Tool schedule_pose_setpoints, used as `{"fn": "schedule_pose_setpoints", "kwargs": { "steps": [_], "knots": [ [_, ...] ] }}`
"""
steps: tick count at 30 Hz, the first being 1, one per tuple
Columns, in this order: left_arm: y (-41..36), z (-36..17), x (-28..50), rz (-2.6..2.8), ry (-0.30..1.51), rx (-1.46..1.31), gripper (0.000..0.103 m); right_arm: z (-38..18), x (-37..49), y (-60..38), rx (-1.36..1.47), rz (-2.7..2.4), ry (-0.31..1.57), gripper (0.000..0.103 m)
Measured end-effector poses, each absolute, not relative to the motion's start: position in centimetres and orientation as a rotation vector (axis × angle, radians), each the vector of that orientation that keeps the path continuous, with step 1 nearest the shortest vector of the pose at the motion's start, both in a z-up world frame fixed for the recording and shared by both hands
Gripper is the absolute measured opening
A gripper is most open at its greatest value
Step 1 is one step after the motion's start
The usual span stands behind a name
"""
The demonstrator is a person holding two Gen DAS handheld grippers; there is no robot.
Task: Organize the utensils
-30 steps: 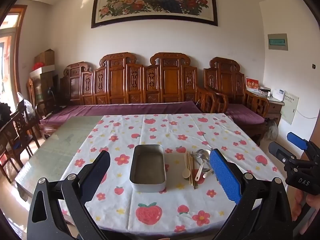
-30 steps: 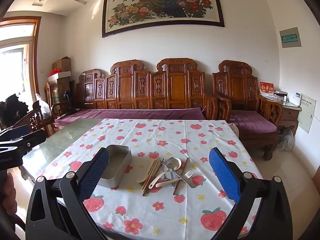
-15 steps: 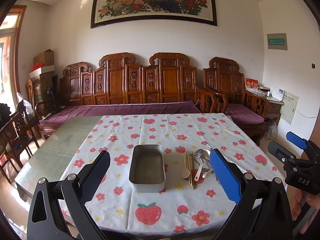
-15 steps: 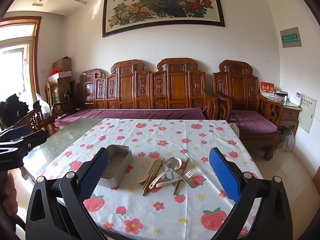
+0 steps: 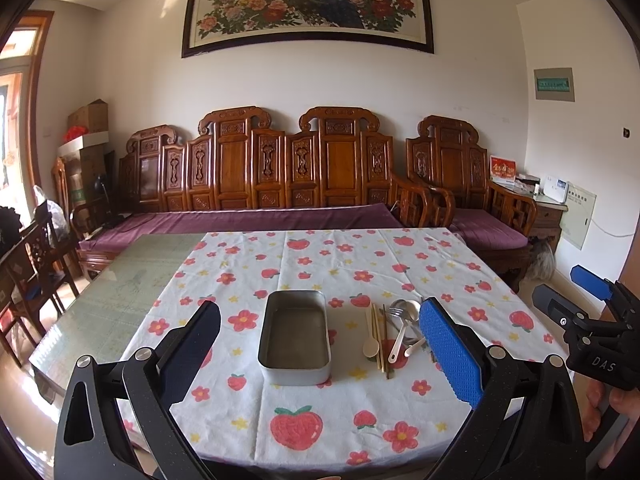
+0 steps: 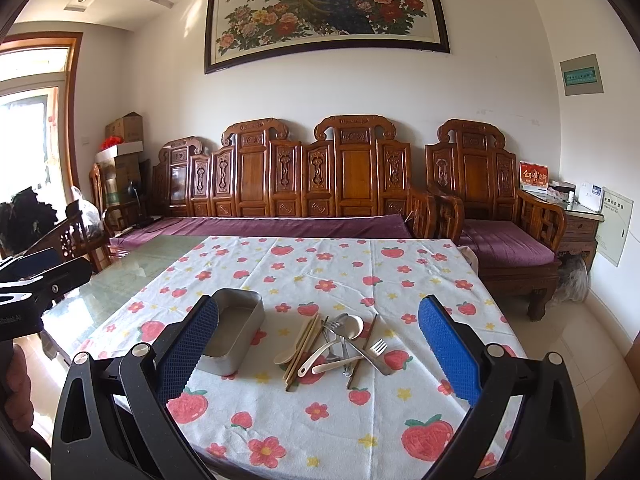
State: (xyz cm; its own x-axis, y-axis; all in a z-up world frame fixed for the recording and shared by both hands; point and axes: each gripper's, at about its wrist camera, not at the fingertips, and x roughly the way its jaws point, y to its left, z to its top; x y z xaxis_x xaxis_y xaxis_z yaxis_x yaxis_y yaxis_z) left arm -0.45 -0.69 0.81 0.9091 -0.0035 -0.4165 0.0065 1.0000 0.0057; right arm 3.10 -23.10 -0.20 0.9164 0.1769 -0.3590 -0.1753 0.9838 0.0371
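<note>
An empty metal box [image 5: 295, 336] [image 6: 232, 330] sits on the strawberry-print tablecloth [image 5: 320, 264]. To its right lies a pile of utensils [image 5: 394, 330] [image 6: 336, 344]: chopsticks, wooden and white spoons, metal spoons and a fork [image 6: 374, 350]. My left gripper [image 5: 320, 356] is open and empty, held above the near table edge in front of the box. My right gripper [image 6: 316, 356] is open and empty, in front of the utensil pile. The right gripper also shows at the right edge of the left wrist view [image 5: 588, 320].
The table's left part is bare green glass [image 5: 108, 304]. A carved wooden sofa with purple cushions [image 5: 260, 216] stands behind the table, an armchair [image 6: 504, 232] at the back right. Dark chairs [image 5: 32, 264] stand at the left.
Both grippers have barely shifted; the view has drifted slightly. Nothing was picked up or moved on the table.
</note>
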Motion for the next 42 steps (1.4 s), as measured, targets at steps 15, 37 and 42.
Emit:
{"fn": "schedule_pose_setpoints", "kwargs": {
  "steps": [15, 37, 42],
  "knots": [
    [-1.1, 1.8, -0.5, -0.010, 0.427, 0.005, 0.097, 0.0, 3.0, -22.7, 0.004, 0.183, 0.369, 0.100],
    [-1.3, 2.5, -0.6, -0.015, 0.422, 0.004, 0.097, 0.0, 2.8, -22.5, 0.004, 0.181, 0.366, 0.100],
    [-1.5, 2.5, -0.7, -0.020, 0.421, 0.006, 0.097, 0.0, 2.9, -22.5, 0.005, 0.182, 0.366, 0.100]
  ]
}}
